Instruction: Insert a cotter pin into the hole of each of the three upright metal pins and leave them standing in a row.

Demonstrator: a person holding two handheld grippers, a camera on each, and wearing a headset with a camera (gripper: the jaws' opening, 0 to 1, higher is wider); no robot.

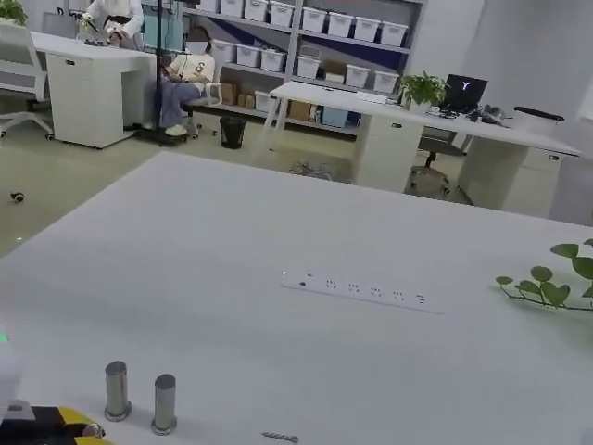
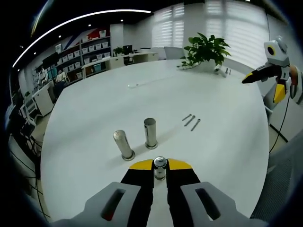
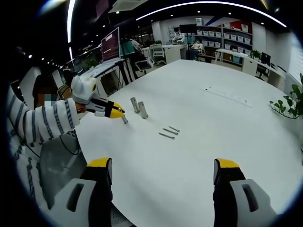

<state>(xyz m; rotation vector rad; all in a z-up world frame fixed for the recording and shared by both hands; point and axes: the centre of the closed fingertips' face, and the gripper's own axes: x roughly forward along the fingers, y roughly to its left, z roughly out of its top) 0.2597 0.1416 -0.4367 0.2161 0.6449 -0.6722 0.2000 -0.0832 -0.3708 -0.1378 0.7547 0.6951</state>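
White workbench fills the near part of an open office, with shelves and desks far behind. At the near left, the left gripper, black with yellow tips, has its jaws pressed together on a short upright steel pin. Just beyond stand a second steel pin and a third steel pin, both upright, near each other but not touching. To their right, three thin cotter pins lie loose on the table. Farther away lies a long white power strip, and a green leafy plant is at the right edge. The right gripper is held at the right side, well apart from the pins, with its jaws spread wide.
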